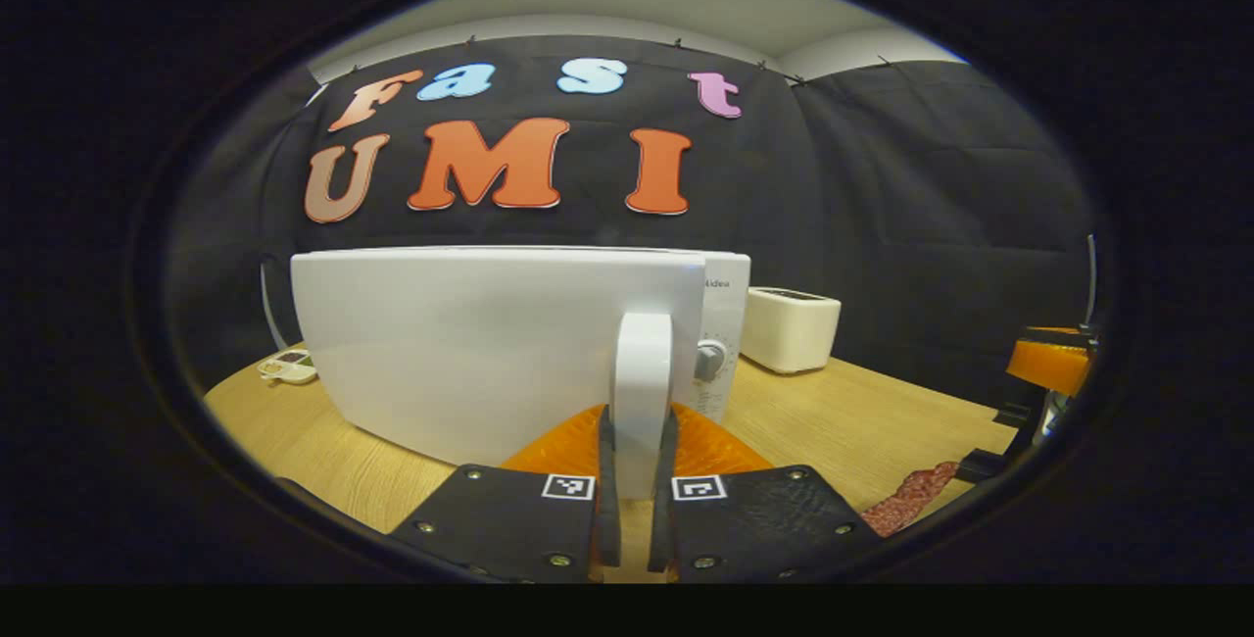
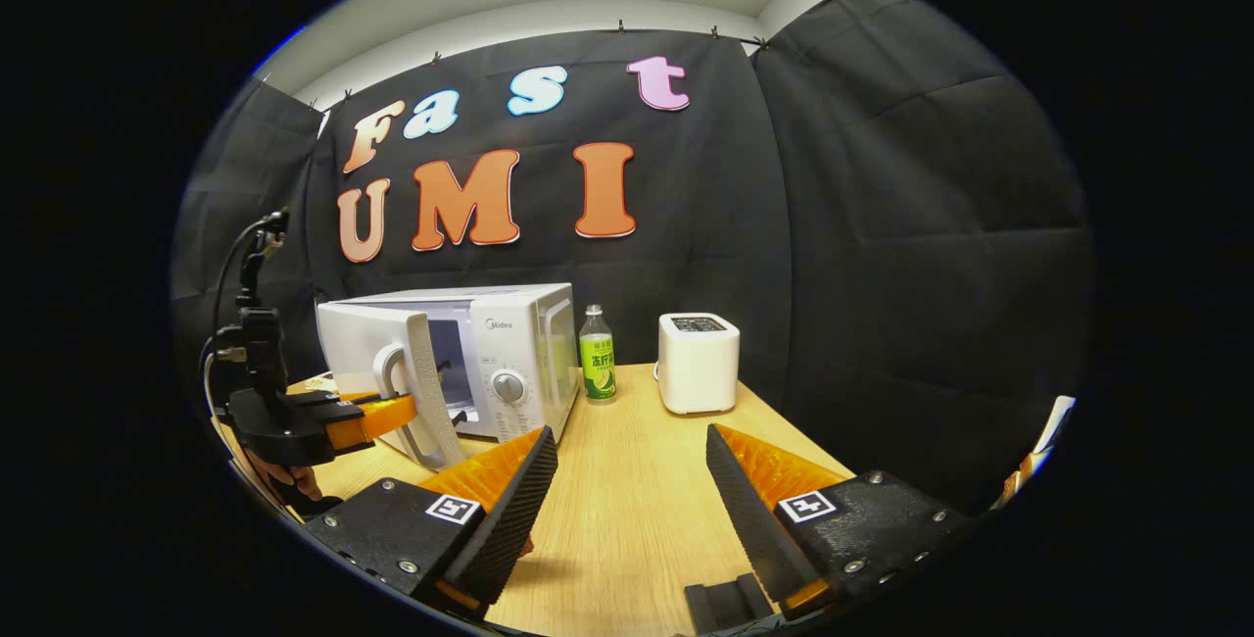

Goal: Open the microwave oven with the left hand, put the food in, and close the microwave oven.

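Left gripper view: our left gripper [image 1: 637, 490], frame bottom centre, clamped on white door handle [image 1: 642, 392] of one microwave [image 1: 509, 343]; door fills centre. One toaster [image 1: 790, 328] right of it, wooden table [image 1: 862, 412] beneath.

Right gripper view: our right gripper [image 2: 627, 510] fingers wide apart, holding nothing. One green bottle [image 2: 597, 355] centre; microwave door ajar, centre left.
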`<state>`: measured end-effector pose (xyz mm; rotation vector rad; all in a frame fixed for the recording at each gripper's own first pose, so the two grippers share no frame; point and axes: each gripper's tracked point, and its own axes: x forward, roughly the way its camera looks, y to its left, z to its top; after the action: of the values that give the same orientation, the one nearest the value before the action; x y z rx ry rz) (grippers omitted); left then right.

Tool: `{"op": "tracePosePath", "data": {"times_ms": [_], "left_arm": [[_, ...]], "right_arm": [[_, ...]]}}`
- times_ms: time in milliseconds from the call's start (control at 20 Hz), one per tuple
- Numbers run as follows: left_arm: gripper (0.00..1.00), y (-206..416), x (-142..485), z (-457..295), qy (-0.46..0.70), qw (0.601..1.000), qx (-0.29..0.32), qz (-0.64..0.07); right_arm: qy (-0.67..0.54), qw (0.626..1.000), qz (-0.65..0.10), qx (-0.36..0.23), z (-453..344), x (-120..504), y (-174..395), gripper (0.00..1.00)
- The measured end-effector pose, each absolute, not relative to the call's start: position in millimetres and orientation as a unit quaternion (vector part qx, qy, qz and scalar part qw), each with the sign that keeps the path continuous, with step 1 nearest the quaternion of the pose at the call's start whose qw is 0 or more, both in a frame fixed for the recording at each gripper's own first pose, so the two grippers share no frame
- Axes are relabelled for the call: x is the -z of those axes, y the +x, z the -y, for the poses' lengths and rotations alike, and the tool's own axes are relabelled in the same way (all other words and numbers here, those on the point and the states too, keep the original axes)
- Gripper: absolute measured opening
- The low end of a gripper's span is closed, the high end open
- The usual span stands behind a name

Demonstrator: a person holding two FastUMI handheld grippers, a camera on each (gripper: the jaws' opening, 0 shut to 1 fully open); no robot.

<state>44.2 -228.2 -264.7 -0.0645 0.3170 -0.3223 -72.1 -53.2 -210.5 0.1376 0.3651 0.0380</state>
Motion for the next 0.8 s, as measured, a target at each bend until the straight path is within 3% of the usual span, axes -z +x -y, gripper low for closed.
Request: {"op": "tracePosePath", "data": {"times_ms": [150,400,600,650,750,800], "left_arm": [[0.10,18,259,210,-0.033,0.975,0.162,-0.151],[0.17,-25,249,168,-0.031,0.977,0.154,-0.143],[0.17,-53,242,128,-0.025,0.980,0.142,-0.135],[0.13,-60,241,118,-0.026,0.981,0.140,-0.134],[0.17,-71,238,98,-0.025,0.982,0.136,-0.131],[0.13,-75,236,87,-0.023,0.982,0.134,-0.130]], "right_arm": [[0.070,0.979,-0.192,-0.027,40,217,-79,0.95],[0.076,0.973,-0.213,-0.038,14,229,-90,0.95],[0.079,0.970,-0.228,-0.038,-2,240,-96,0.95],[0.080,0.969,-0.232,-0.038,-5,242,-98,0.95],[0.080,0.967,-0.238,-0.038,-9,245,-101,0.95],[0.077,0.967,-0.241,-0.037,-10,247,-103,0.95]]}}
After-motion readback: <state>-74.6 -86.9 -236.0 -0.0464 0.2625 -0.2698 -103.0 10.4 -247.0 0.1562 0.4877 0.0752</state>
